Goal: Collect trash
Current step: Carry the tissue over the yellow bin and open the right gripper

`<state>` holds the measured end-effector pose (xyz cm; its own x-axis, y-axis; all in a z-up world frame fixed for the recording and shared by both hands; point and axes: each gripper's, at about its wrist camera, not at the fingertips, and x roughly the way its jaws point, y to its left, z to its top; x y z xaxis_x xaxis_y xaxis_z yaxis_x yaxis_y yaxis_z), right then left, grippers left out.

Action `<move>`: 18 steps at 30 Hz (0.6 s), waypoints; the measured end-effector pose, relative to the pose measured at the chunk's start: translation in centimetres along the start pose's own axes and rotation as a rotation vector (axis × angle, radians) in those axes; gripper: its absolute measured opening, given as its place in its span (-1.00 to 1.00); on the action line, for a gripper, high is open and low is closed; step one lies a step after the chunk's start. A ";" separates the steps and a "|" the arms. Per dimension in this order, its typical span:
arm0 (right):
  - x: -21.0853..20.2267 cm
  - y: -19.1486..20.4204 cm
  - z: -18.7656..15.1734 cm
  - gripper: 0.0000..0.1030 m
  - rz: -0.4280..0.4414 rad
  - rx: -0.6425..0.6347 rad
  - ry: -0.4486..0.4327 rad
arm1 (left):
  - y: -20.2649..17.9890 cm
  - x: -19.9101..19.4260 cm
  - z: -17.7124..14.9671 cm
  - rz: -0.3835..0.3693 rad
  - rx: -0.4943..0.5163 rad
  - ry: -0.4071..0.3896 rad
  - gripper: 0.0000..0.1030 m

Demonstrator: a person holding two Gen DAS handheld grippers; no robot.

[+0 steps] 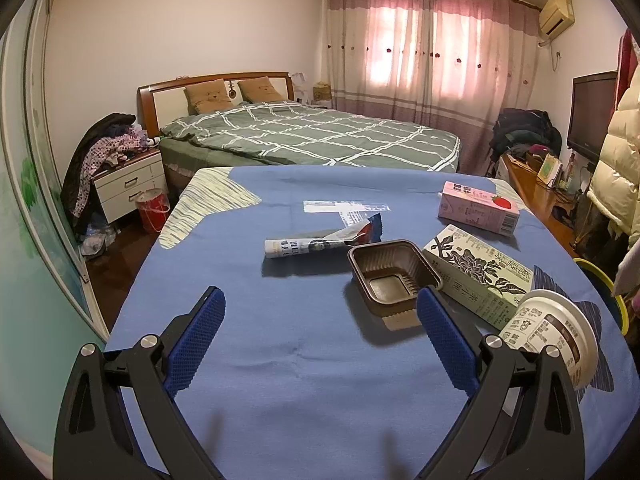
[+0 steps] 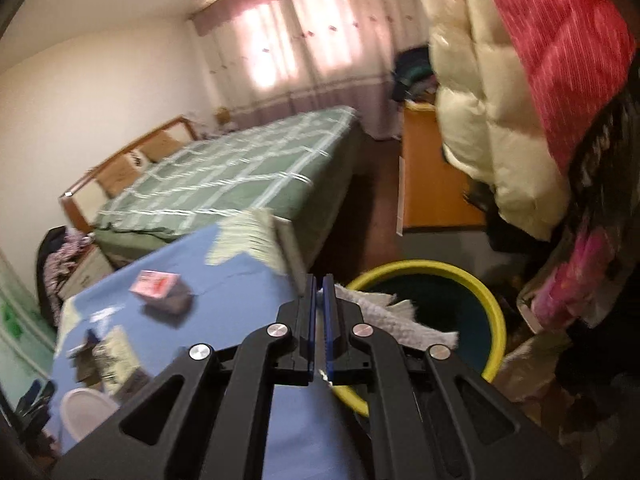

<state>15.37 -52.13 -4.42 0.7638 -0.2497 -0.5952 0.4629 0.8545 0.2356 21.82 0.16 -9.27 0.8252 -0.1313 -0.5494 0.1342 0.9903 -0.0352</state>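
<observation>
Left wrist view: left gripper [image 1: 320, 312] spread wide, empty, low centre. Brown tray [image 1: 394, 276] mid-frame, wrapper [image 1: 320, 242] just above-left, floral carton [image 1: 478, 276] and white cup [image 1: 554, 332] right, pink carton [image 1: 478, 208] upper right.

Right wrist view, blurred: right gripper [image 2: 319, 284] pinched together near a crumpled tissue [image 2: 384, 312], whether it grips this I cannot tell; yellow-rimmed bin [image 2: 494, 304] right of centre.

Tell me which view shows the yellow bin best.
The right wrist view: the yellow bin sits close, with its rim and dark inside visible beside the table. The left wrist view catches only a sliver of its rim at the right edge.
</observation>
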 end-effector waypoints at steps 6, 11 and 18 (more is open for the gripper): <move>4.0 -1.9 -1.0 -0.92 -0.086 0.024 0.063 | -0.1 0.1 0.0 -0.003 0.000 0.004 0.85; 4.4 -1.1 -2.8 -0.35 -0.098 0.049 0.067 | -0.1 0.1 0.0 -0.003 0.000 0.003 0.85; 5.9 1.4 -5.6 -0.14 -0.114 0.033 0.060 | -0.4 -0.2 -0.1 -0.027 0.014 -0.014 0.85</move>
<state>17.95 -49.88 -11.89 0.6777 -0.3160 -0.6639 0.5605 0.8065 0.1883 21.54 -0.23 -9.22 0.8287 -0.1591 -0.5366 0.1644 0.9856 -0.0383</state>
